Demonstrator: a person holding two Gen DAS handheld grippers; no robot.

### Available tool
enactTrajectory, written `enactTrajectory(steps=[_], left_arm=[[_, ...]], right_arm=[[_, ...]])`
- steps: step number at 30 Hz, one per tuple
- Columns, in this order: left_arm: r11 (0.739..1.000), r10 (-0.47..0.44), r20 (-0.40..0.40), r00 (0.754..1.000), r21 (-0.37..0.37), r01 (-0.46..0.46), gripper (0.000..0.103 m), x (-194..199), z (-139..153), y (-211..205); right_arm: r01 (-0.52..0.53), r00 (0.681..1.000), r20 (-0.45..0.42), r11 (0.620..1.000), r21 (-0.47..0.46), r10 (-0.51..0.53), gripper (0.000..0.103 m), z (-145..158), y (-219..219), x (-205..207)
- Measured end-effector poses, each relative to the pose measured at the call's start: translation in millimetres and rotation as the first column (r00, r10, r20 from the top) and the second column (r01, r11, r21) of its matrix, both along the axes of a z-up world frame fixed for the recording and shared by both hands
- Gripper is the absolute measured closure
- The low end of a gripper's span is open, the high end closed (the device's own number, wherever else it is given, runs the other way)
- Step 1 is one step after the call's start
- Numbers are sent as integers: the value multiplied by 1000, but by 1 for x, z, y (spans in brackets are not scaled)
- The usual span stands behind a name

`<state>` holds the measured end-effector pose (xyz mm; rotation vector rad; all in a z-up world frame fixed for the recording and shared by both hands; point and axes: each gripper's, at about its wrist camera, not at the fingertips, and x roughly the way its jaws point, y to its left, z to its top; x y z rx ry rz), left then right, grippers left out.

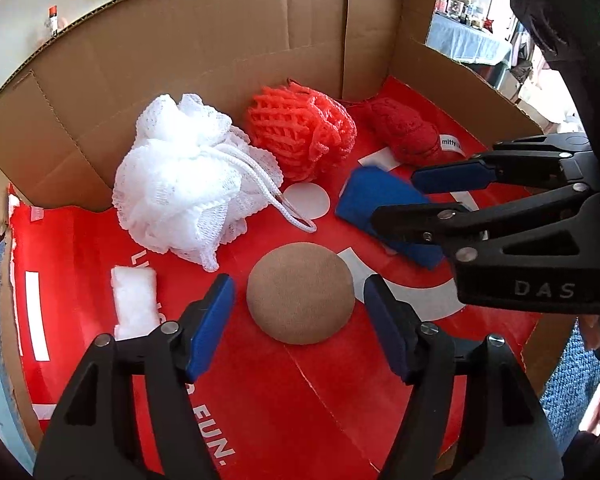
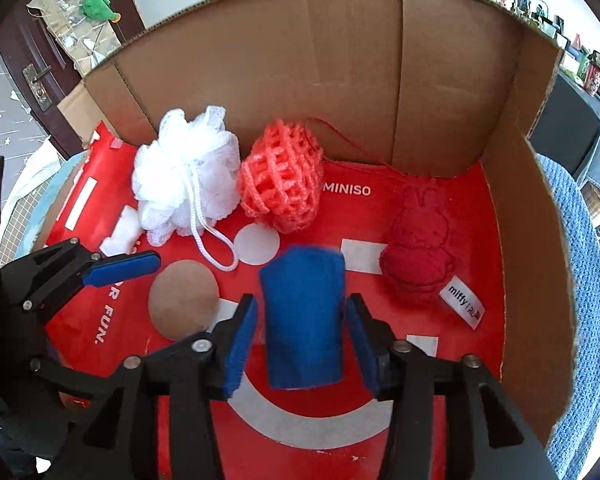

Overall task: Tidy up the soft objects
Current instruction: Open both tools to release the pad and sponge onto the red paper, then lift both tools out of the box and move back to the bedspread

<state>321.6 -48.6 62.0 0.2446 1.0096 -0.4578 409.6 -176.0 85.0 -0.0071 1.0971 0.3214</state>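
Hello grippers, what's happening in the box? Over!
Left gripper open around tan puff. Right gripper open around blue cloth. Neither pressed. Nothing blocking.

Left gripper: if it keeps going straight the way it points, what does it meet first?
Most likely the brown round sponge, lying between the open jaws of the left gripper. Exact depth is unclear.

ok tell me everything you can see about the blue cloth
The blue cloth is a folded, fuzzy, felt-like piece, roughly rectangular with a soft rounded top edge. It lies on the red floor of the cardboard box, between the open right gripper pads, which do not press it. Nothing else touches it.
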Motion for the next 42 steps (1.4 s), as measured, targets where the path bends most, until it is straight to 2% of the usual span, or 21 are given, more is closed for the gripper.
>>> enactTrajectory(steps=[5,7,12,22,27,31,36,42], left_arm=[[1000,11,27,1000,-17,-11,31,-4,9,5],[999,23,43,999,-31,-21,28,-7,16,10],[997,53,89,995,-69,-47,26,-17,34,21],[984,142,202,969,-132,-116,17,-55,72,39],[971,214,291,932,-172,-169,10,-89,90,51],[960,249,355,901,-212,-182,7,-118,100,59],[947,298,430,853,-248,-206,5,-156,111,67],[937,329,501,800,-279,-211,3,-199,118,70]], right_arm=[[4,1000,25,1000,-5,-4,44,12,0,-4],[6,999,35,1000,-2,-6,39,16,-1,-8],[14,996,83,1000,7,-14,33,32,-1,-22],[24,975,222,1000,18,-28,23,81,-4,-69],[25,944,329,999,25,-32,8,107,-7,-110],[18,919,393,999,40,-32,1,120,-6,-141],[39,874,481,997,60,-63,0,130,-6,-181],[53,834,545,996,75,-85,0,131,-6,-222]])
